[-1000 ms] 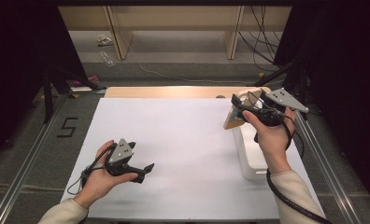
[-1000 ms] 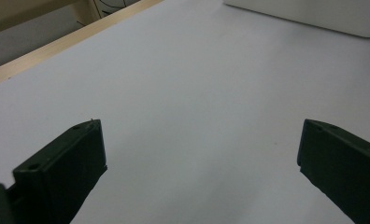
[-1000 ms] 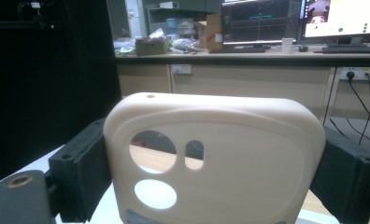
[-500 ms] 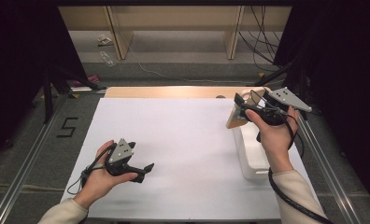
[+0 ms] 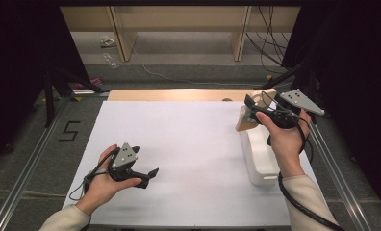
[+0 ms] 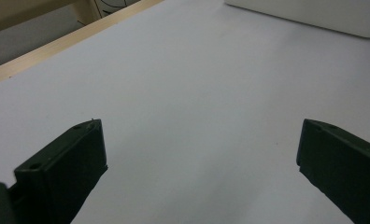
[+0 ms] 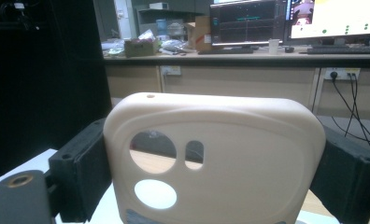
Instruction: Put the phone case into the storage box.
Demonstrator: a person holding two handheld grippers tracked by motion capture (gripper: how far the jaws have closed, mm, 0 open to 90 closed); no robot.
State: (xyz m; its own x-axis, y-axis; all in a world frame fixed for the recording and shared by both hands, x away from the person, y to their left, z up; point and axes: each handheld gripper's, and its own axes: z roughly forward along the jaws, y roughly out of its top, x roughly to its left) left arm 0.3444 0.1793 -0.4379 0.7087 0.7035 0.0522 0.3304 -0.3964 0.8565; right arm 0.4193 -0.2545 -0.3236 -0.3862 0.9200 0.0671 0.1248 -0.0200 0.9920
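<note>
White paper covers the big flat table [image 5: 198, 159] in front of us, with a strip of pale wood showing along its far edge. We hold the left gripper [image 5: 149, 176] low over the near left part of the sheet, and in the left gripper view its two black jaws stand wide apart with only bare white table [image 6: 192, 102] between them. Our left hand [image 5: 104, 180] wraps around its handle, and a dark cable loops out beside the wrist. Over on the right side our right hand [image 5: 285, 142] lifts the right gripper [image 5: 250, 111] up above the table — its jaws are pressed on the two sides of a cream plastic phone case with round camera holes [image 5: 253, 115]. In the right gripper view the case [image 7: 216, 158] stands upright between the black jaws, and we can see through its holes. Just under that hand lies a white box-shaped plastic tray [image 5: 263, 161] on the sheet; it also peeks in at the top of the left gripper view [image 6: 314, 14]. Behind the case we see a long desk with lit screens [image 7: 286, 21] — far off in the room.
</note>
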